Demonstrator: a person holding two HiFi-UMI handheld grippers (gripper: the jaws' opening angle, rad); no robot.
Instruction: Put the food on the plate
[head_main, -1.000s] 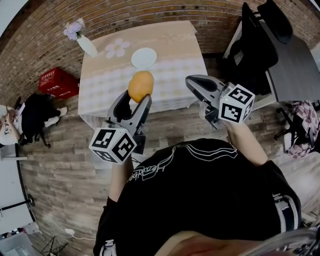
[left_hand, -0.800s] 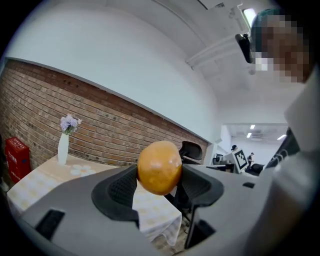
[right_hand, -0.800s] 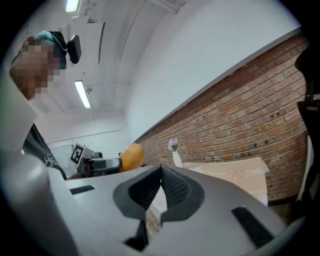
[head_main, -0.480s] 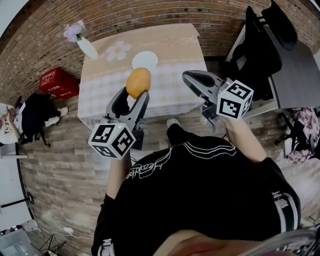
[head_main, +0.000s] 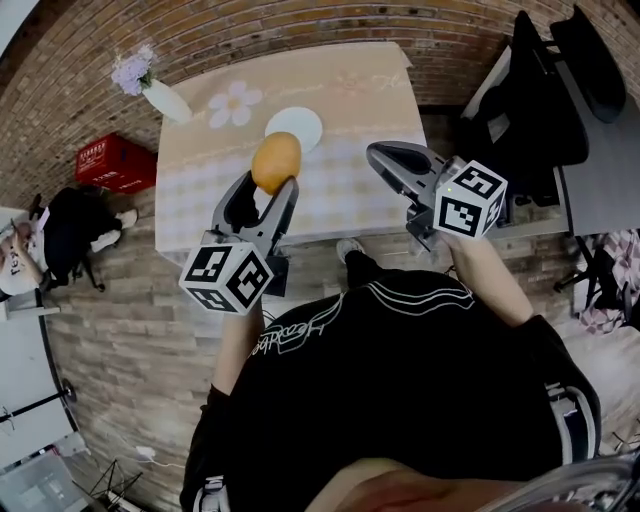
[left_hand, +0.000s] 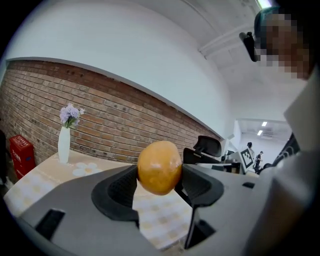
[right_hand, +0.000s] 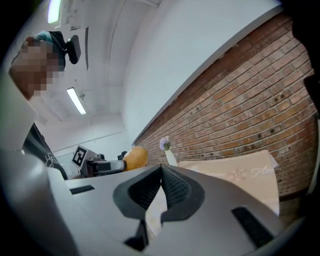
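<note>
Food (head_main: 276, 162): round, orange-brown; kind cannot be told; flanks covered by the pads of the left gripper (head_main: 266, 190)
Plate (head_main: 303, 124): near rim hidden behind the food, head view
Table (head_main: 350, 110): near edge partly behind both grippers, head view
Vase (right_hand: 170, 157): base hidden behind the right gripper (right_hand: 161, 171), right gripper view
Red crate (left_hand: 20, 152): cut off by the dark left margin, left gripper view
Black chair (head_main: 590, 50): cut off at the head view's top right edge
Distant figures (left_hand: 257, 160): too small to tell

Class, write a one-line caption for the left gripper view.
Left gripper grips a round orange food item; vase and brick wall behind.
</note>
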